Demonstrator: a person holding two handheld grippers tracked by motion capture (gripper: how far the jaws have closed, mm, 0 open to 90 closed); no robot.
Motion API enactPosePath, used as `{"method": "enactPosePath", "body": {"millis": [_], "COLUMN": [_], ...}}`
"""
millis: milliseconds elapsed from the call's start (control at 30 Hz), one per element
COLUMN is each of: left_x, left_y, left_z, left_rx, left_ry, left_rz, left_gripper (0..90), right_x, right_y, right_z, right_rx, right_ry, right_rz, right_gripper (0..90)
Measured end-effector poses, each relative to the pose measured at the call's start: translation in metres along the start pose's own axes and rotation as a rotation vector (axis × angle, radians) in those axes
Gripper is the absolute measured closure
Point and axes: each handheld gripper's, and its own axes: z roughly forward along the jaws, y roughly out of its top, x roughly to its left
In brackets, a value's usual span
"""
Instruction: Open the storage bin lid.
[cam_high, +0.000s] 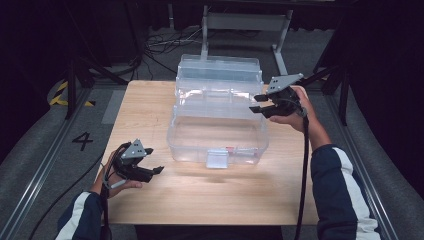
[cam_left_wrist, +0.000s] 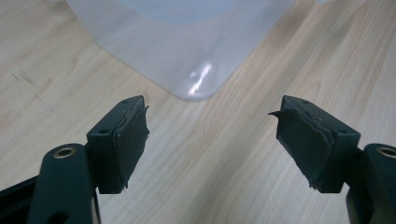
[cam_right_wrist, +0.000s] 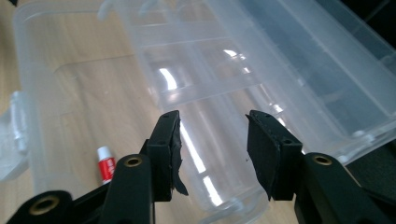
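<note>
A clear plastic storage box (cam_high: 218, 131) stands open on the wooden table, its lid (cam_high: 218, 70) tipped back at the far side and an inner tray (cam_high: 215, 97) raised between them. A small red and white item (cam_right_wrist: 107, 164) lies inside near the front wall; it also shows as the red item (cam_high: 230, 148) from above. My right gripper (cam_high: 256, 103) hovers open at the box's right rim, its jaws (cam_right_wrist: 212, 149) apart over the tray edge with nothing between them. My left gripper (cam_high: 156, 160) rests open on the table left of the box, facing a rounded box corner (cam_left_wrist: 196, 88).
The box's front latch (cam_high: 216, 159) hangs over the table (cam_high: 210, 195). Bare wood runs along the front and left of the box. A metal frame (cam_high: 245, 22) and cables (cam_high: 165, 42) lie on the floor beyond the table's far edge.
</note>
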Motion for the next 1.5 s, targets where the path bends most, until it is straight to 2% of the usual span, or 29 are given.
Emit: {"method": "enactPosePath", "body": {"millis": [67,100,167,233,333,400,500,533,600,700,800,900,933,1067,1167,1233,1333,1433,1500], "left_x": [0.001,0.002,0.002,0.002,-0.001,-0.002,-0.006,-0.007,-0.008,-0.008,-0.008,-0.007,-0.007,-0.006,-0.005,-0.006,-0.008,-0.009,-0.009], "left_y": [0.007,0.012,0.016,0.022,0.032,0.038,0.048,0.052,0.056,0.062,0.065,0.067,0.068,0.072,0.073,0.074,0.076,0.077,0.077], "left_z": [-0.003,-0.006,-0.007,-0.009,-0.006,-0.002,0.006,0.010,0.016,0.024,0.030,0.035,0.037,0.044,0.048,0.050,0.055,0.059,0.061], "left_rx": [-0.019,-0.037,-0.043,-0.065,-0.068,-0.072,-0.079,-0.066,-0.050,-0.047,-0.032,-0.020,-0.014,0.008,0.016,0.015,0.043,0.069,0.074], "left_ry": [0.012,0.004,0.011,-0.001,-0.004,-0.017,-0.071,-0.076,-0.073,-0.091,-0.104,-0.118,-0.118,-0.126,-0.127,-0.140,-0.148,-0.148,-0.131], "left_rz": [0.009,0.010,0.017,0.022,0.046,0.060,0.103,0.119,0.127,0.134,0.141,0.142,0.146,0.152,0.160,0.185,0.205,0.219,0.231], "left_gripper": [25.2,25.2,25.2,25.5,26.4,26.5,26.8,27.6,27.9,29.3,32.4,36.8,38.8,45.0,47.7,51.3,54.8,59.0,63.1], "right_x": [-0.006,-0.009,-0.014,-0.020,-0.027,-0.032,-0.039,-0.040,-0.044,-0.048,-0.049,-0.052,-0.053,-0.057,-0.057,-0.056,-0.054,-0.051,-0.051], "right_y": [0.002,0.004,0.006,0.009,0.014,0.017,0.022,0.023,0.026,0.029,0.030,0.029,0.029,0.029,0.030,0.031,0.033,0.036,0.037], "right_z": [0.000,0.000,0.000,0.001,0.004,0.008,0.017,0.019,0.024,0.029,0.036,0.044,0.047,0.052,0.056,0.057,0.057,0.058,0.059], "right_rx": [-0.008,-0.010,-0.016,-0.031,-0.015,-0.006,0.030,0.032,0.052,0.067,0.097,0.130,0.142,0.154,0.185,0.184,0.186,0.207,0.224], "right_ry": [-0.017,-0.026,-0.040,-0.038,-0.050,-0.061,-0.056,-0.062,-0.037,-0.030,-0.034,-0.024,-0.012,0.002,0.008,0.014,0.020,0.009,0.003], "right_rz": [0.015,0.019,0.024,0.042,0.041,0.041,0.042,0.045,0.051,0.064,0.047,0.050,0.065,0.070,0.055,0.047,0.035,0.012,-0.007], "right_gripper": [54.6,54.7,54.6,54.3,53.0,53.5,53.5,54.7,53.7,54.1,55.1,56.0,56.0,59.9,63.1,67.0,69.6,70.5,71.4]}}
